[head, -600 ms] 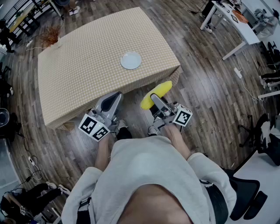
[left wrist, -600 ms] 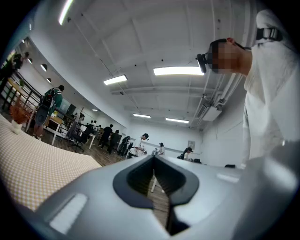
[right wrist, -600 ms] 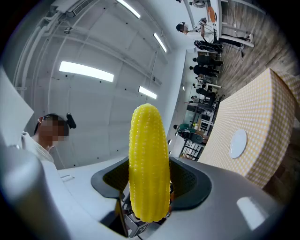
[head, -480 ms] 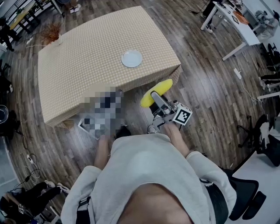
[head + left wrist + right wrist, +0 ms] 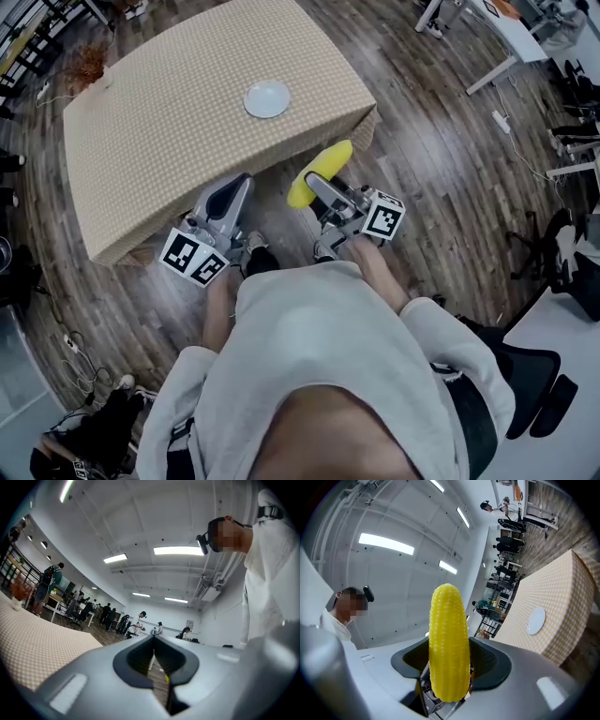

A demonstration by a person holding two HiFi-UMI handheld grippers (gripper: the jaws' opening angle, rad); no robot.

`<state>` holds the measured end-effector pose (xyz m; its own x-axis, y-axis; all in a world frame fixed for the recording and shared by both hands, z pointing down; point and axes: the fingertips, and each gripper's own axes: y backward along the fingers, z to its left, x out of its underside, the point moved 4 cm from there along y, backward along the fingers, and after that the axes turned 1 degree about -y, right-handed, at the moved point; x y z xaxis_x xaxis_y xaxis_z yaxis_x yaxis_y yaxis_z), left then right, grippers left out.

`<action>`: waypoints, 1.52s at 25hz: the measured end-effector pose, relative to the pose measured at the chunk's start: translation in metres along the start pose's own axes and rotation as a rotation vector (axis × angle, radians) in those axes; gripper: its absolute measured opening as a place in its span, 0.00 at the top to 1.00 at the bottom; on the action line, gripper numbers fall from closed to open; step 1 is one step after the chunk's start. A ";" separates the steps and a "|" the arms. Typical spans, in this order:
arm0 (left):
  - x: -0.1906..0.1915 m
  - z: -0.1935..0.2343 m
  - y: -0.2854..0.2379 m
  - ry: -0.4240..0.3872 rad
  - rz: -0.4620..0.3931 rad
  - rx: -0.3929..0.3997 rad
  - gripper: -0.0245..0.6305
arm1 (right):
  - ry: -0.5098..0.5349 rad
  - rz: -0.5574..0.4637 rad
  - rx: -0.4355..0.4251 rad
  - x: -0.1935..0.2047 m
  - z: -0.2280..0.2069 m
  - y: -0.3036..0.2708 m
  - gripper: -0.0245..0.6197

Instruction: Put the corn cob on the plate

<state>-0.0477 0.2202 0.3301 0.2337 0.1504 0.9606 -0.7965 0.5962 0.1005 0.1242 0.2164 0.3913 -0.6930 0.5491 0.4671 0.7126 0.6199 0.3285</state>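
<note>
The corn cob (image 5: 320, 172) is clamped between the jaws of the right gripper (image 5: 315, 186), held by its lower end. Its long axis runs straight out along the jaws, so most of the cob juts forward past the tips. In the right gripper view the ribbed pads press on both sides of the cob (image 5: 449, 658), and the right gripper (image 5: 450, 667) is tipped somewhat upward, with ceiling lights filling much of that view. The white plate (image 5: 267, 98) sits empty on the checked tablecloth of the table (image 5: 159, 141). It is well apart from the cob, ahead of it and a little to the left in the head view. In the right gripper view the plate (image 5: 536, 619) shows off to the right on the cloth. Both hands are held in front of the body over the wood floor (image 5: 441, 187), short of the table's near edge. The right hand has the load, so the reach likely falls to it: forward over the edge and slightly left. The left gripper (image 5: 238, 185) hangs beside it, its jaws drawn together on nothing and pointing roughly level, with the left gripper (image 5: 153, 638) looking past the table corner into the room.
</note>
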 end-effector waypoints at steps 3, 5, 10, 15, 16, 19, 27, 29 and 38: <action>0.002 -0.003 -0.006 0.003 0.009 0.008 0.95 | 0.004 0.022 0.006 -0.001 0.002 0.000 0.56; 0.004 -0.001 -0.011 0.006 0.016 0.020 0.95 | 0.023 0.026 0.019 -0.003 0.001 0.000 0.56; 0.007 0.006 -0.018 -0.009 0.030 0.040 0.95 | 0.038 0.029 0.034 -0.003 -0.004 -0.005 0.56; 0.008 0.020 -0.015 -0.007 0.043 0.056 0.95 | 0.054 0.026 0.061 0.002 -0.010 -0.017 0.56; 0.008 0.027 -0.013 -0.004 0.045 0.059 0.95 | 0.063 0.026 0.069 0.004 -0.012 -0.023 0.56; 0.006 0.049 -0.006 0.008 0.046 0.071 0.95 | 0.063 0.015 0.088 0.012 -0.018 -0.038 0.56; -0.001 0.097 0.011 0.041 0.081 0.166 0.95 | 0.101 -0.049 0.177 0.028 -0.028 -0.076 0.56; -0.004 0.113 0.017 0.043 0.095 0.182 0.95 | 0.102 -0.066 0.191 0.034 -0.029 -0.087 0.56; -0.007 0.156 0.044 0.090 0.116 0.196 0.95 | 0.144 -0.080 0.253 0.047 -0.032 -0.115 0.56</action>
<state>-0.1719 0.1221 0.3682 0.1759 0.2844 0.9424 -0.9119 0.4078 0.0472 0.0128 0.1527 0.4020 -0.7104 0.4188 0.5657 0.5937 0.7882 0.1621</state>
